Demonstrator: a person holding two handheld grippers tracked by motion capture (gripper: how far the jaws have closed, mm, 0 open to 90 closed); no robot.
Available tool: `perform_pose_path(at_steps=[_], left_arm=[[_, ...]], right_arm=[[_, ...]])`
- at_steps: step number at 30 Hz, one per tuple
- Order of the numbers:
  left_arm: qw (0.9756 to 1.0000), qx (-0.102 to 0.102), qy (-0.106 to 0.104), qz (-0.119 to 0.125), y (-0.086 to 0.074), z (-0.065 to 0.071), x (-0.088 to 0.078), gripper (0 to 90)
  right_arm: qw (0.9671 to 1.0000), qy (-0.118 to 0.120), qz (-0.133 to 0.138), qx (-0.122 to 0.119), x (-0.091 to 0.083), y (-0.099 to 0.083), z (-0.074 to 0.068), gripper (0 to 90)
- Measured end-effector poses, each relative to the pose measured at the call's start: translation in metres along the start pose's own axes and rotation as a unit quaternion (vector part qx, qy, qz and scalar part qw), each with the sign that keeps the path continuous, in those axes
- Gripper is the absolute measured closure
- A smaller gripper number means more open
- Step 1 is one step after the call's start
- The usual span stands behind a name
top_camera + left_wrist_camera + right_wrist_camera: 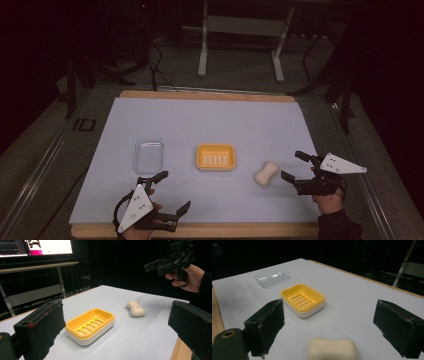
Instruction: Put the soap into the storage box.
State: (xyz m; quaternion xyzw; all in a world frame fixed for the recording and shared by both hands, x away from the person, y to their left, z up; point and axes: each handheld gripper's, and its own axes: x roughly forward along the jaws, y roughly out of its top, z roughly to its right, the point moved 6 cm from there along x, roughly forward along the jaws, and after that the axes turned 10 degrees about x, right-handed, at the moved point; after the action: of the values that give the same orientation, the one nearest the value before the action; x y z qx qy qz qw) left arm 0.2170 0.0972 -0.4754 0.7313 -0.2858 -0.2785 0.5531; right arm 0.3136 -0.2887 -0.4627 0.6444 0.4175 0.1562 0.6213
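A yellow soap dish (216, 157) (90, 325) (303, 299) with a slotted insert sits mid-table. To its right lies a cream bar of soap (266, 173) (135, 308) (332, 348). A clear plastic lid (148, 156) (272, 277) rests to the dish's left. My right gripper (295, 165) (329, 327) is open just right of the soap, its jaws on either side of the bar's near end without touching it. My left gripper (172, 191) (117, 327) is open near the front left edge, nothing between its jaws. The right gripper (172, 263) is also in the left gripper view.
A white sheet (210, 125) covers the wooden table (200, 95). Beyond the far edge stand metal frame legs (202, 50) and cables on the floor. A lit monitor (37, 247) appears in the left gripper view.
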Motion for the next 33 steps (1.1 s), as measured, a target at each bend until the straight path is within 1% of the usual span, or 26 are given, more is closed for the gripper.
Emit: perform_pose_path(at_steps=[1,2,3,4,5,6,9,11,12,13,15,16,19,21,23,24,25,26,28,33], left_arm=[[1.0,0.0,0.0,-0.001,0.0,0.0,0.0,0.8],[1.0,0.002,-0.001,-0.003,-0.001,0.001,0.0,0.8],[1.0,0.002,-0.003,-0.003,-0.001,0.002,-0.001,0.8],[1.0,0.001,-0.006,-0.004,-0.001,0.003,-0.001,0.8],[1.0,0.001,-0.006,-0.004,-0.001,0.003,-0.001,0.7],[0.9999,0.002,-0.008,-0.007,-0.002,0.004,-0.002,0.8],[0.9999,-0.001,-0.003,-0.014,-0.002,0.004,-0.003,0.8],[0.9999,-0.003,-0.004,-0.015,-0.002,0.005,-0.004,0.7],[0.9999,-0.004,-0.002,-0.016,-0.002,0.005,-0.004,0.7],[0.9999,-0.001,-0.003,-0.017,-0.002,0.006,-0.005,0.8],[0.9998,0.002,-0.004,-0.019,-0.002,0.006,-0.006,0.8],[0.9997,0.004,-0.003,-0.024,-0.004,0.004,-0.007,0.7],[0.9997,0.002,0.001,-0.025,-0.006,0.002,-0.009,0.8],[0.9996,-0.005,0.007,-0.026,-0.007,-0.001,-0.01,0.7],[0.9996,-0.007,0.009,-0.027,-0.008,-0.002,-0.009,0.8],[0.9996,-0.006,0.008,-0.026,-0.007,-0.002,-0.009,0.8],[0.9996,-0.005,0.006,-0.026,-0.007,-0.001,-0.009,0.7],[0.9996,-0.004,0.006,-0.027,-0.007,0.0,-0.008,0.8],[0.9996,-0.001,0.002,-0.027,-0.007,0.002,-0.007,0.7],[0.9995,0.004,-0.002,-0.031,-0.007,0.004,-0.006,0.8]], right_arm=[[1.0,0.001,0.003,-0.004,0.0,0.0,0.0,9.7],[1.0,0.006,0.005,-0.004,0.0,0.001,-0.001,9.7],[1.0,0.006,0.005,-0.004,0.0,0.001,-0.001,9.7],[0.9999,0.014,0.004,-0.008,0.001,0.002,-0.002,9.7],[0.9999,0.014,0.004,-0.008,0.001,0.002,-0.002,9.7],[0.9996,0.028,-0.001,-0.008,0.002,0.004,-0.002,9.8],[0.9993,0.035,-0.004,-0.013,0.004,0.006,-0.002,9.8],[0.9987,0.049,-0.001,-0.013,0.005,0.007,-0.003,9.8],[0.9987,0.049,-0.001,-0.013,0.005,0.007,-0.003,9.8],[0.9984,0.052,0.004,-0.021,0.006,0.008,-0.003,10.0],[0.9982,0.055,0.003,-0.023,0.007,0.008,-0.003,10.0],[0.9977,0.061,-0.003,-0.029,0.007,0.009,-0.005,10.0],[0.9978,0.058,-0.008,-0.031,0.008,0.01,-0.006,10.0],[0.9983,0.039,-0.013,-0.041,0.01,0.011,-0.006,10.0],[0.9985,0.013,-0.025,-0.047,0.012,0.012,-0.005,10.1],[0.9985,0.013,-0.025,-0.047,0.012,0.012,-0.005,10.1],[0.9985,0.013,-0.031,-0.044,0.013,0.011,-0.005,10.0],[0.9981,0.006,-0.042,-0.045,0.014,0.011,-0.005,10.0],[0.9976,0.008,-0.051,-0.046,0.015,0.01,-0.005,10.0],[0.9969,0.003,-0.063,-0.048,0.016,0.009,-0.002,10.1]])
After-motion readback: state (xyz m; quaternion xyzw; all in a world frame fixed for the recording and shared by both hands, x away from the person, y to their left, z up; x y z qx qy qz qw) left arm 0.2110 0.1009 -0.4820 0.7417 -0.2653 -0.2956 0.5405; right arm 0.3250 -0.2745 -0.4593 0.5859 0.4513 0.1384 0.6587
